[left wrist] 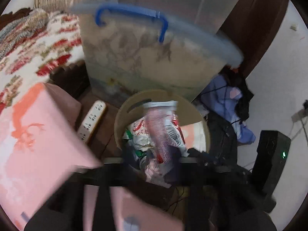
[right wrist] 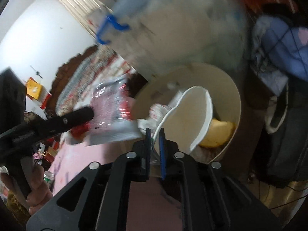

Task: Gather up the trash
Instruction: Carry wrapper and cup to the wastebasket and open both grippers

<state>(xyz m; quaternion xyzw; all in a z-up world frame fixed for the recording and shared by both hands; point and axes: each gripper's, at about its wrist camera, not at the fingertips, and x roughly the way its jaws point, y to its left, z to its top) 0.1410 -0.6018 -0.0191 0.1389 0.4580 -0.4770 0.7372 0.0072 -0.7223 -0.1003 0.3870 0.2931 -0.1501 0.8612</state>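
crinkly printed plastic, red and white with a barcode, is what the wrapper point(left wrist: 165, 129) is made of; in the left wrist view it hangs at centre frame over the open mouth of the round tan bin point(left wrist: 206, 132), already packed with crumpled packets. the left gripper point(right wrist: 84, 115) is seen in the right wrist view at middle left, its dark fingers apparently pinched on the wrapper's edge, though blur leaves that unsure. the right gripper point(right wrist: 155, 134), at lower centre, has its jaws pressed nearly together on the thin rim of a white paper bowl point(right wrist: 184, 119), which is tilted over the bin above a yellowish lump.

both pieces are judged ready to be dropped. the bowl is best lowered inside the rim before release, since its stiff, light shell could roll out. the limp wrapper should be let go low, clear of the pink box point(left wrist: 38, 138) at lower left. a translucent tub with a blue handle point(left wrist: 132, 13) stands behind.
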